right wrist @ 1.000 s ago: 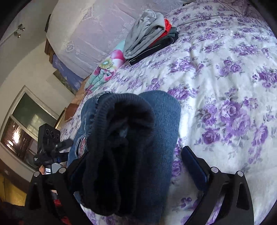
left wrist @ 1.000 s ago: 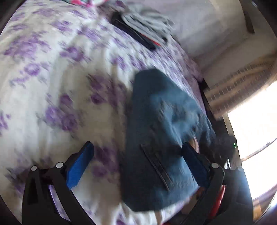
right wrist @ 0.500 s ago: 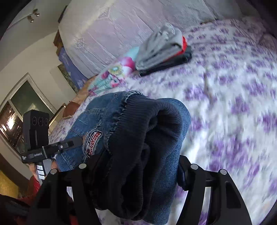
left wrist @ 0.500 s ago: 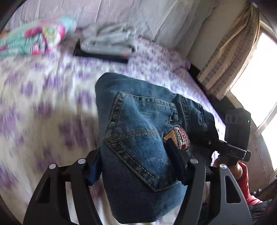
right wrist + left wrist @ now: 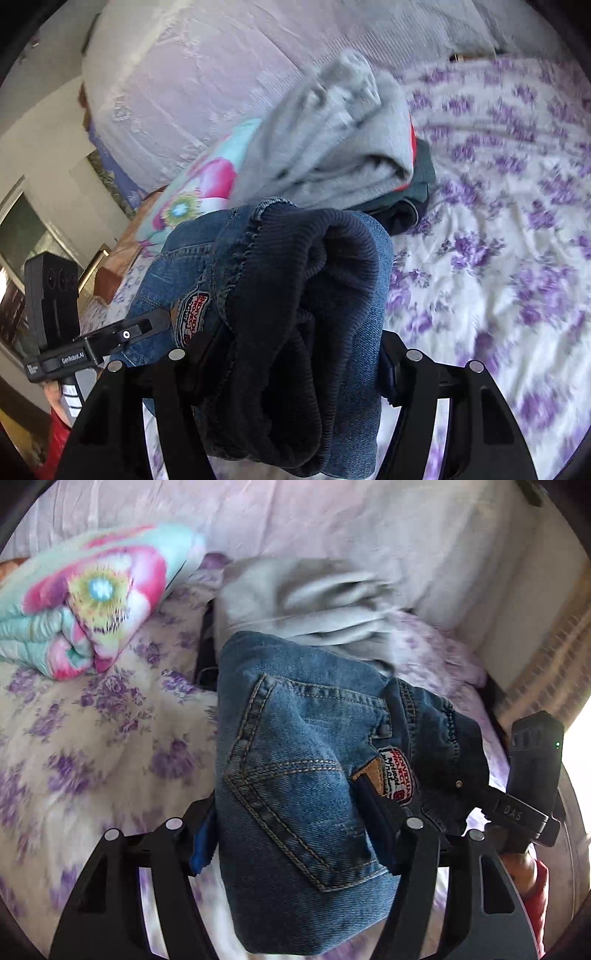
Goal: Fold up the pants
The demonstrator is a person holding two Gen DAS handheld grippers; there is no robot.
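The folded blue jeans point(image 5: 295, 738) form a thick bundle held up above the bed, back pocket and a sewn patch facing the left wrist camera. My left gripper point(image 5: 291, 823) is shut on one end, its blue pads pressed into the denim. In the right wrist view the jeans point(image 5: 295, 295) show their dark ribbed waistband, and my right gripper point(image 5: 291, 354) is shut on that end. Each view also catches the other hand-held gripper at the picture's edge.
A stack of folded clothes with a grey garment point(image 5: 303, 602) on top lies just beyond the jeans, near a pale draped headboard point(image 5: 369, 524). A rolled colourful blanket point(image 5: 85, 602) sits to its left. The purple-flowered bedsheet point(image 5: 517, 258) spreads out to the right.
Both grippers went from open around the jeans on the bed to shut on them. They lifted the bundle and carried it toward the folded stack, which is now much closer.
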